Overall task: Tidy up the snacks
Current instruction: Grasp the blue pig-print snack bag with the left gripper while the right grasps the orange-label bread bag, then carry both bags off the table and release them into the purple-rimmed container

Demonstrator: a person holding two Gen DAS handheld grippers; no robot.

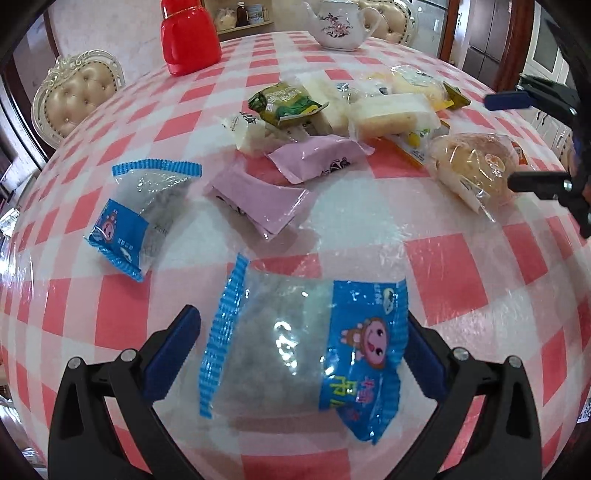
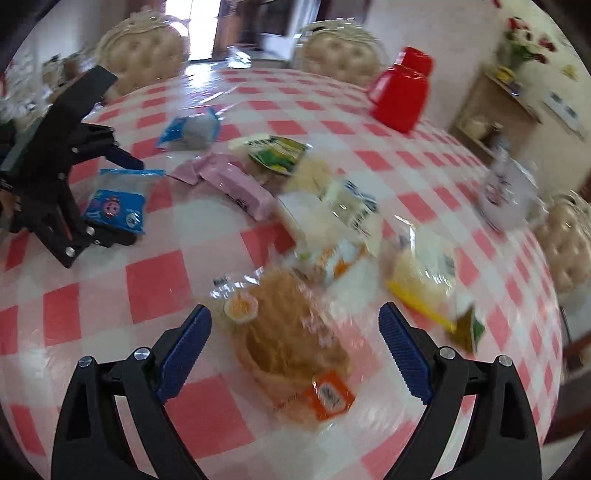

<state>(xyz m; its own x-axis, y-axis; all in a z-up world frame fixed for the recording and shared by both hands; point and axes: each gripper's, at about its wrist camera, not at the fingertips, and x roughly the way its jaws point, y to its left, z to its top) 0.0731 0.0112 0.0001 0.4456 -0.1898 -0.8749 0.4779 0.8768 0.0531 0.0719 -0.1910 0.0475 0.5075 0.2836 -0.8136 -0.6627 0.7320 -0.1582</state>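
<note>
A clear packet with blue crimped ends and a cartoon label (image 1: pixel 303 350) lies on the pink checked tablecloth (image 1: pixel 443 266). My left gripper (image 1: pixel 299 314) is open around it, the right finger against the packet's edge; the same gripper (image 2: pixel 127 199) and packet (image 2: pixel 114 199) show in the right wrist view. My right gripper (image 2: pixel 295 310) hangs open over a wrapped brown bun with an orange label (image 2: pixel 288 343). From the left wrist view it (image 1: pixel 500 141) straddles the bun's (image 1: pixel 476 162) right end. This view is motion-blurred.
A matching blue packet (image 1: pixel 136 214) lies left, two purple packets (image 1: pixel 258 203) in the middle. A green packet (image 1: pixel 286 101) and several pale cake packets (image 1: pixel 395 114) are heaped behind. A red jug (image 1: pixel 188 37), a teapot (image 1: pixel 340 22) and padded chairs (image 1: pixel 77 92) stand beyond.
</note>
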